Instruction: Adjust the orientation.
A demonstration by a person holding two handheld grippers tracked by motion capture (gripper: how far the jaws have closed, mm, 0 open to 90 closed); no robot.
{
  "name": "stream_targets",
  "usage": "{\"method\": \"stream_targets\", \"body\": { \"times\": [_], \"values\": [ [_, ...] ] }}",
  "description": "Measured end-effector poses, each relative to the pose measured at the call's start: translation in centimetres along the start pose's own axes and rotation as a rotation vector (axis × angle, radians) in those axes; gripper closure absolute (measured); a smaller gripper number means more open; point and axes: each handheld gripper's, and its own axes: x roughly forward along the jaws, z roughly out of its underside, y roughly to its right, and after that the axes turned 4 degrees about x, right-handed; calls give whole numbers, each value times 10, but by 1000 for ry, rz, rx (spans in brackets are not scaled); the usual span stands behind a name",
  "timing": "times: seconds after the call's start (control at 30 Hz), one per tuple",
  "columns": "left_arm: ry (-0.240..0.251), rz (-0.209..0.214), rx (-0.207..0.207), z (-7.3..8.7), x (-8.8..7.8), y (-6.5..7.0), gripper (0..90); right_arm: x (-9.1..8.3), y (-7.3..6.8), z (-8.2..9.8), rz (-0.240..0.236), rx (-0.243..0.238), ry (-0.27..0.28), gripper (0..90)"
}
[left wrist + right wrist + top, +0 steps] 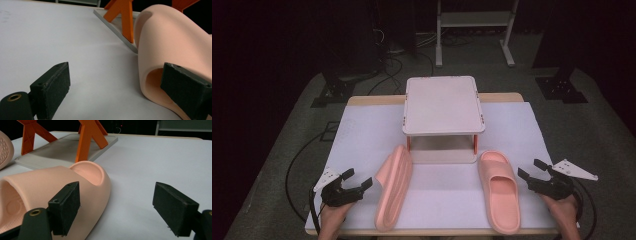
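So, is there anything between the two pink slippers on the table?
No. In the high view, only bare white table lies between the left slipper, tipped on its side, and the right slipper, lying sole down.

A small white shelf (443,104) on orange legs (408,143) stood at twelve o'clock on the white table cover (362,135), its flat base (439,156) resting on the cover. Beyond the table, at one o'clock, a pale metal stand (474,20) stood on the grey floor (602,130). Black cables (387,65) trailed over the floor at eleven o'clock.
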Motion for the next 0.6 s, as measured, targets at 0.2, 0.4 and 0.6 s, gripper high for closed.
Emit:
{"method": "stream_targets", "body": {
  "times": [0.2, 0.4, 0.6],
  "values": [
    [-32, 18, 26, 0, 3, 5, 89, 1, -1, -1, -4, -7, 1, 213],
    [-76, 30, 44, 0, 8, 8, 89, 0, -2, 0, -8, -2, 3, 211],
    [-101, 73, 42, -1, 13, 12, 142, 0, -3, 0, -14, -4, 1, 210]
  ]
}}
